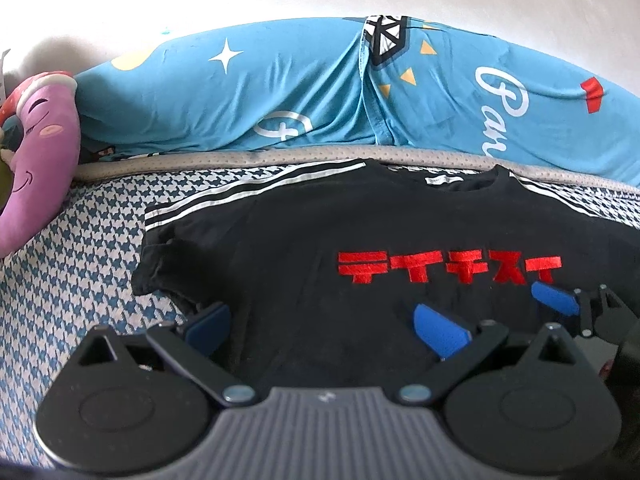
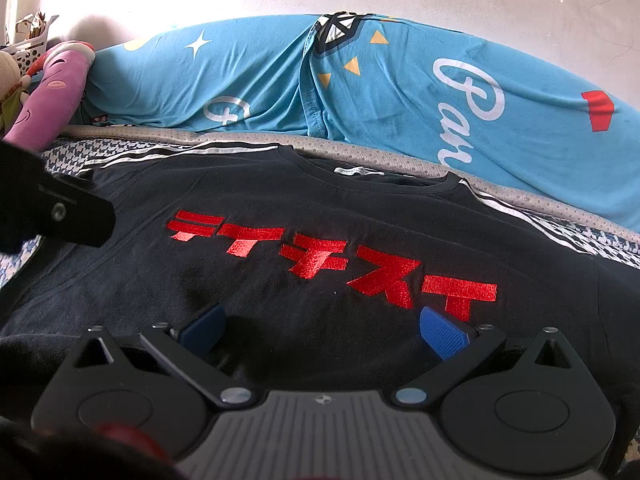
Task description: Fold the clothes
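A black T-shirt [image 1: 288, 240] with red embroidered characters [image 1: 448, 270] and white sleeve stripes lies flat, front up, on the houndstooth bed cover; its collar points toward the wall. The same black T-shirt [image 2: 320, 216] fills the right wrist view. My left gripper [image 1: 324, 324] hovers open over the shirt's lower left part, blue pads wide apart, nothing between them. My right gripper [image 2: 322, 330] is open too, above the lower middle just below the red characters [image 2: 332, 260]. A pad of the right gripper [image 1: 556, 298] shows at the right edge of the left wrist view.
A blue printed quilt [image 1: 320, 88] is bunched along the wall behind the shirt. A pink plush toy [image 1: 36, 148] lies at the left, with a white basket [image 2: 28, 46] beyond it. Blue-and-white houndstooth bed cover [image 1: 80, 272] extends to the left of the shirt.
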### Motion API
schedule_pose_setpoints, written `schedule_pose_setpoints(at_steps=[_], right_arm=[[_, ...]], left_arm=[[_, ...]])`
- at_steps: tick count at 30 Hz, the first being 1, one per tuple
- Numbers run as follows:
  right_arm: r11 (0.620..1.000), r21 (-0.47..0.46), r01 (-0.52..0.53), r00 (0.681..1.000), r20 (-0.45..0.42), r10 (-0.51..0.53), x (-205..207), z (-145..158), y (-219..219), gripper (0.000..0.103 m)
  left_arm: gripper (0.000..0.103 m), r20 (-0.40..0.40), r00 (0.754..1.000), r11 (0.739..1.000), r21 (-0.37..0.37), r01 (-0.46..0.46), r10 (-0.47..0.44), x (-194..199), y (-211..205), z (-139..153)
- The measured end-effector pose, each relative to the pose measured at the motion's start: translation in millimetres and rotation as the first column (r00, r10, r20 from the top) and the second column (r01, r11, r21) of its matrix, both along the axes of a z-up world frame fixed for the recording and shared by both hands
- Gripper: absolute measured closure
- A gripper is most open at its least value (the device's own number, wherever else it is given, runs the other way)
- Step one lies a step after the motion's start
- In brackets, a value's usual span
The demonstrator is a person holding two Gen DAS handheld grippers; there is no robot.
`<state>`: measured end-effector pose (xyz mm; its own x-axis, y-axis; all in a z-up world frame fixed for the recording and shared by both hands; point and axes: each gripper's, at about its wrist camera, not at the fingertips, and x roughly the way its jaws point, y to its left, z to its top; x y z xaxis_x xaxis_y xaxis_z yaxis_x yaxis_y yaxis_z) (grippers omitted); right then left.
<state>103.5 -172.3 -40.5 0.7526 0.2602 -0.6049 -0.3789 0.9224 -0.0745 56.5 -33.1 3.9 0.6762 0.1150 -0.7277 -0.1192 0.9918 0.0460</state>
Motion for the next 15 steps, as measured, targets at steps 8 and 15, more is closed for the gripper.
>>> schedule_pose_setpoints(at_steps=[8, 15], right_arm=[[1.000, -0.001, 0.001, 1.000, -0.001, -0.001, 0, 0, 1, 0.000], [1.000, -0.004, 0.001, 1.000, 0.001, -0.001, -1, 0, 1, 0.000]], left_arm=[[0.001, 0.019, 1.000, 1.000, -0.009, -0.017, 0.017, -1, 3, 6], [0.001, 0.030, 0.999, 0.999, -0.035, -0.032, 0.033, -2, 7, 13]])
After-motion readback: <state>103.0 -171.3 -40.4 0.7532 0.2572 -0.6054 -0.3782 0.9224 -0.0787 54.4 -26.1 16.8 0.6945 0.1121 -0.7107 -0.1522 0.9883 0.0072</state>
